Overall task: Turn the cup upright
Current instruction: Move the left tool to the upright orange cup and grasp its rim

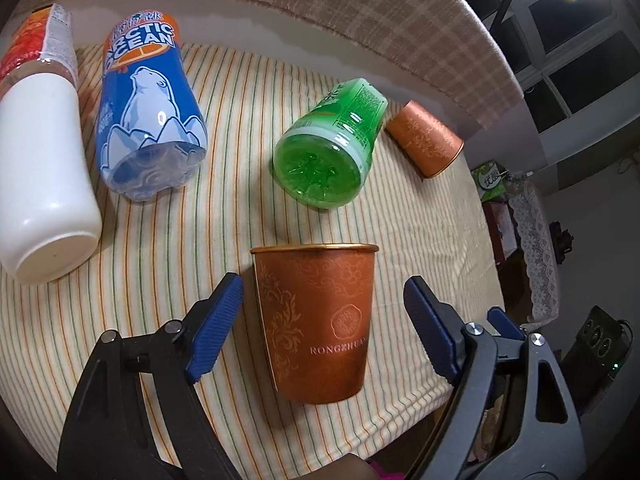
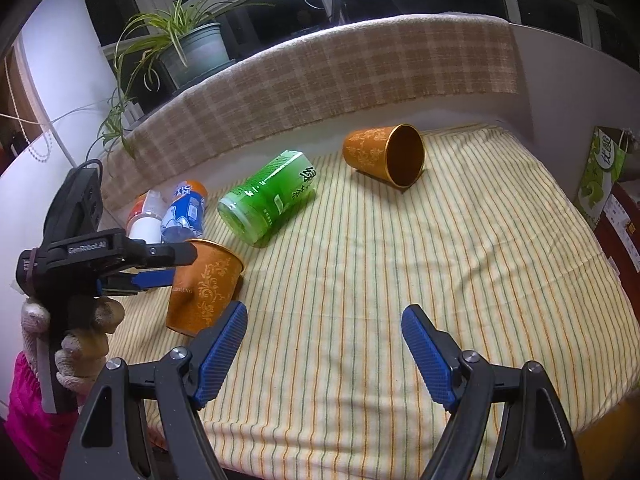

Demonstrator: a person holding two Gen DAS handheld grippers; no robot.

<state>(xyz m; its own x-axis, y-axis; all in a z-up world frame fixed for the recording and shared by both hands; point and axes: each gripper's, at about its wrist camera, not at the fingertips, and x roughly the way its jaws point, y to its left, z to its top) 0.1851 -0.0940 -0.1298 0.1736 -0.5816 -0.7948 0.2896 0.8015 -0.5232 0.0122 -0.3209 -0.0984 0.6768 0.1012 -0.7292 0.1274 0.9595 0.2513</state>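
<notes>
Two copper-coloured paper cups on the striped cloth [image 2: 380, 280]; near cup [image 1: 316, 320] upright, mouth up, between the spread blue pads of the left gripper [image 1: 322, 328], gaps on both sides, nothing gripped; far cup [image 2: 386, 156] on its side near the back wall, mouth facing right in the right wrist view; green bottle [image 2: 268, 198] lying between the cups; blue bottle [image 1: 148, 120] and white bottle [image 1: 40, 168] lying side by side further left; right gripper [image 2: 324, 354] wide open over bare cloth, holding nothing.
</notes>
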